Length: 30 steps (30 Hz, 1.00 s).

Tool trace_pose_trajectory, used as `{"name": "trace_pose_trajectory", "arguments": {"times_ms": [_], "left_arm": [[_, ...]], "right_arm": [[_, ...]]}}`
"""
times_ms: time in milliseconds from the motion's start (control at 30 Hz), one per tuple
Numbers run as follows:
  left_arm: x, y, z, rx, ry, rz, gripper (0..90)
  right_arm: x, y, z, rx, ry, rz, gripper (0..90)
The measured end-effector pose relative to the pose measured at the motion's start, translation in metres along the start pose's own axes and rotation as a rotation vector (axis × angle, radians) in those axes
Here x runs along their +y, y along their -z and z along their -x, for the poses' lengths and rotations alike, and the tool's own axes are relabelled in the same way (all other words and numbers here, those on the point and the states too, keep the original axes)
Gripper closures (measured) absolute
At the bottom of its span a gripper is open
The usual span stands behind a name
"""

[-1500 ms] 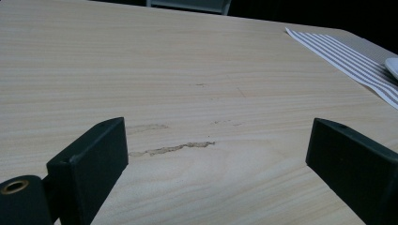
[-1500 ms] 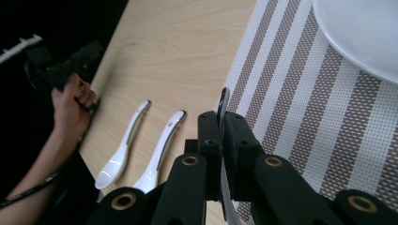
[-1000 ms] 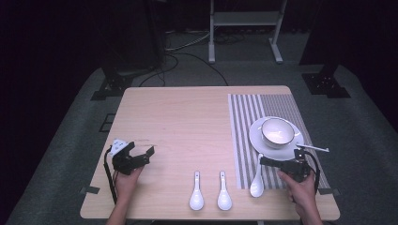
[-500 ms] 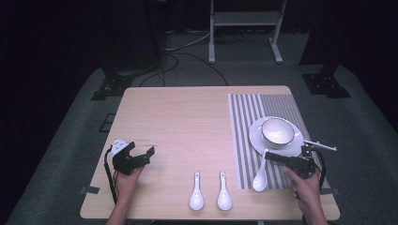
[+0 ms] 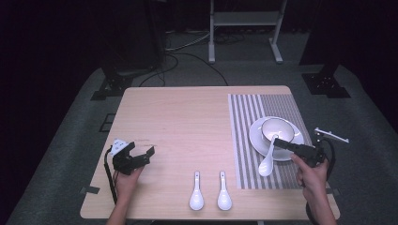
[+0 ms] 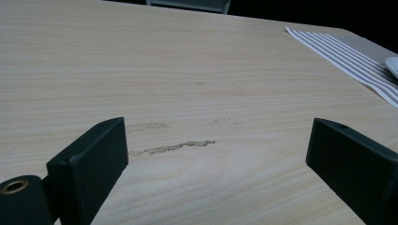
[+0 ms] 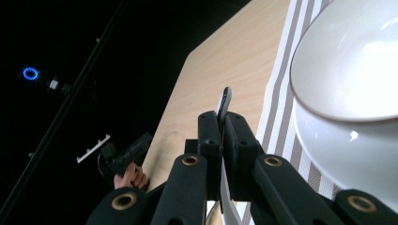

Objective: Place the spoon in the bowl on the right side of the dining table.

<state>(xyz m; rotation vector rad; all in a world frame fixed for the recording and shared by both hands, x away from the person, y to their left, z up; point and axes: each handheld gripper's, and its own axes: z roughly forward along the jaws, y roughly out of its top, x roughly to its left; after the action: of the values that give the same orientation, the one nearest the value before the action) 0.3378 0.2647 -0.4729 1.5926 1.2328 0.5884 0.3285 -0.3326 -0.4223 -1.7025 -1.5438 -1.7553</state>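
My right gripper [image 5: 278,142] is shut on the handle of a white spoon [image 5: 266,165]. The spoon hangs tilted over the striped placemat [image 5: 244,136], scoop end down, next to the white plate [image 5: 256,138]. A white bowl [image 5: 277,128] sits on that plate. In the right gripper view the handle tip [image 7: 225,102] sticks up between the closed jaws of the right gripper [image 7: 220,123], with the bowl [image 7: 347,61] and plate [image 7: 347,159] just to the right. My left gripper [image 5: 141,149] rests open on the table's near left, and the left gripper [image 6: 220,140] has bare wood between its jaws.
Two more white spoons [image 5: 196,192] [image 5: 224,191] lie side by side near the front edge of the wooden table [image 5: 187,117]. The placemat's corner [image 6: 347,58] lies far right of the left gripper. Dark floor, cables and stands surround the table.
The right gripper has risen with the spoon and moved toward the plate. The spoon's scoop has come off the placemat's near part. The left gripper has not moved.
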Motion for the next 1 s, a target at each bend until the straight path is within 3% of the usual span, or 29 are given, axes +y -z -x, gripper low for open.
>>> {"name": "trace_pose_trajectory", "arguments": {"times_ms": [1000], "left_arm": [[0.001,0.001,-0.003,0.001,0.010,0.006,4.7]], "right_arm": [[0.072,0.005,-0.014,-0.083,0.002,0.165,86.3]]}}
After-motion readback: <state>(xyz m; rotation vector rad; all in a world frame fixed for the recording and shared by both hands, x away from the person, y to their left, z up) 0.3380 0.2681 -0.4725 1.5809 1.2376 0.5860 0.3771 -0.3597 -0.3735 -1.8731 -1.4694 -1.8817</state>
